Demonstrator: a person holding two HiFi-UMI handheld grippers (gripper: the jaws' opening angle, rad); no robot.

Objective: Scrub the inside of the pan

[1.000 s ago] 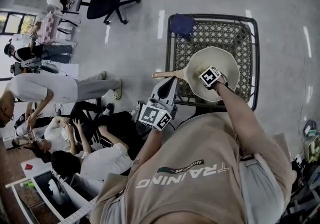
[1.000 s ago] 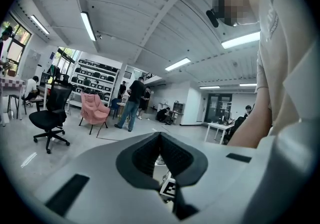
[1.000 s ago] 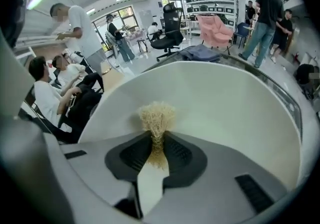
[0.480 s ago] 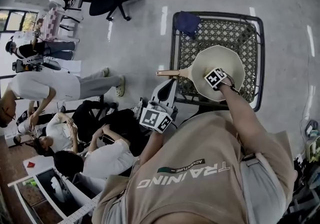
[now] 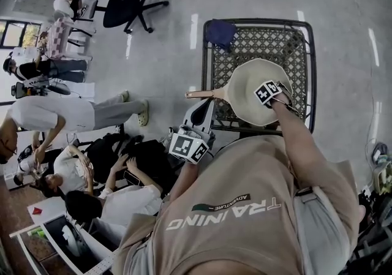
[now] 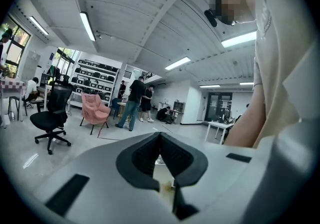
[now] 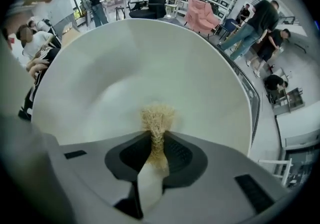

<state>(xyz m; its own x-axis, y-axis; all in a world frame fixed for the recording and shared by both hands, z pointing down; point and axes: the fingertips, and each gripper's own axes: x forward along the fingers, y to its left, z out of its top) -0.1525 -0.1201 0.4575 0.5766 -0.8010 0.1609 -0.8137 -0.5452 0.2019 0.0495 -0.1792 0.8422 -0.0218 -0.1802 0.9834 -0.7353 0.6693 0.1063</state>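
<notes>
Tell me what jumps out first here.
A cream pan sits on a metal lattice table and fills most of the right gripper view. The right gripper points down into it, fingers clamped on a tan fibrous scrubber over the pan's inside. A group of people sits on the floor at the head view's left.

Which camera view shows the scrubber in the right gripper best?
The right gripper view: the straw-coloured scrubber sits pinched in the right gripper over the pan. In the head view the gripper covers it; the left gripper view does not show it.
</notes>
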